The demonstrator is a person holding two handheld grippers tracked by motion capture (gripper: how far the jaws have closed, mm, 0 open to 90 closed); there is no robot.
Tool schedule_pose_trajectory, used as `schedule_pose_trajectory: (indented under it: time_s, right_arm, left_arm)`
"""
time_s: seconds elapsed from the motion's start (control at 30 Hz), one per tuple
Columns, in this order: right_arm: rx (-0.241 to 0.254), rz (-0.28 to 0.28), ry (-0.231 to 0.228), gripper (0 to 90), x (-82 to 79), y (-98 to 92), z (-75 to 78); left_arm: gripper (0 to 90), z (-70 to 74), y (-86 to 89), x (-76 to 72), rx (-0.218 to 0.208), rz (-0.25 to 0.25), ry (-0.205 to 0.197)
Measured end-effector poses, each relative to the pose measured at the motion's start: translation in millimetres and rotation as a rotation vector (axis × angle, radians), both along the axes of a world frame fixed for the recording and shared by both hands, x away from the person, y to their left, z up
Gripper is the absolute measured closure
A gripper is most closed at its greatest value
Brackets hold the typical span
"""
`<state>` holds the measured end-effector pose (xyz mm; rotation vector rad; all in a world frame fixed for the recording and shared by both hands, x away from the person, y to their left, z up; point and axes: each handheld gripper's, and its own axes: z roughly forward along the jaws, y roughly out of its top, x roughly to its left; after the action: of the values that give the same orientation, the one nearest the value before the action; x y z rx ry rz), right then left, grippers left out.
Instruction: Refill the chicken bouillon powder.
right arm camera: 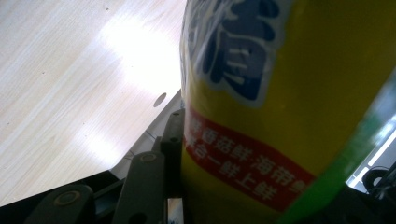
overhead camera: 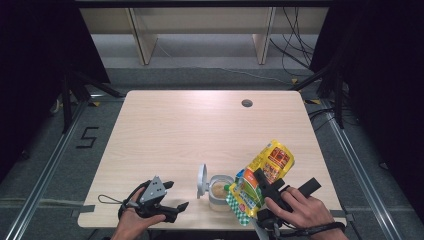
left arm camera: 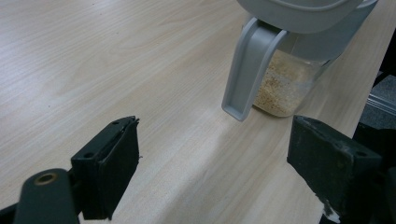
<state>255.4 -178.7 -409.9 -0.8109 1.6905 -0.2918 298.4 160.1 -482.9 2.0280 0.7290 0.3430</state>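
A yellow printed food bag (overhead camera: 265, 170) with a green checked lower end is tilted over the front right of the table, and my right gripper (overhead camera: 261, 189) is shut on it. In the right gripper view the bag (right arm camera: 289, 93) sits between the jaws, with one black finger (right arm camera: 172, 140) pressed against its left side. Just left of the bag stands a clear container (overhead camera: 220, 192) of beige granules, its grey lid (overhead camera: 202, 181) flipped open. My left gripper (overhead camera: 176, 196) rests open at the front edge, pointing at the container (left arm camera: 285, 86), with nothing between its jaws (left arm camera: 219, 172).
The light wooden table (overhead camera: 190, 130) has a round cable hole (overhead camera: 246, 103) near its far edge. Wooden shelf legs (overhead camera: 142, 40) and loose cables (overhead camera: 295, 45) lie beyond the table. Dark curtains stand on both sides.
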Motion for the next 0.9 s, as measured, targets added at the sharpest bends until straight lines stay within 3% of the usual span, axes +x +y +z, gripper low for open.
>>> schedule_pose_trajectory:
  time_s: [0.03,0.13,0.33,0.37,0.47,0.8,0.9]
  right_arm:
    - [-0.003,-0.005,-0.001,63.0,-0.5,0.1,0.3]
    - [0.003,-0.001,-0.001,63.0,-0.3,-0.1,0.3]
    - [-0.002,-0.006,-0.003,63.0,-0.6,0.0,0.4]
    - [0.006,-0.003,0.000,63.0,-0.3,-0.4,0.2]
    - [0.005,-0.002,-0.002,63.0,-0.3,-0.1,0.3]
    - [-0.001,0.002,-0.002,63.0,0.2,-0.1,0.5]
    - [0.001,0.002,-0.005,63.0,0.4,-0.6,0.5]
  left_arm:
    - [16.0,-0.5,-1.1,-1.6,-0.016,0.016,0.020]
    - [16.0,0.3,0.4,-0.1,0.007,-0.001,0.004]
    - [16.0,-0.1,-0.3,-0.5,-0.004,0.004,0.005]
    - [16.0,-0.6,-1.2,-1.6,-0.016,0.018,0.021]
    - [16.0,-0.1,-0.4,-0.4,-0.004,0.005,0.005]
    - [16.0,-0.4,-0.9,-1.5,-0.015,0.016,0.019]
    - [16.0,0.1,0.2,-0.6,0.002,0.006,0.007]
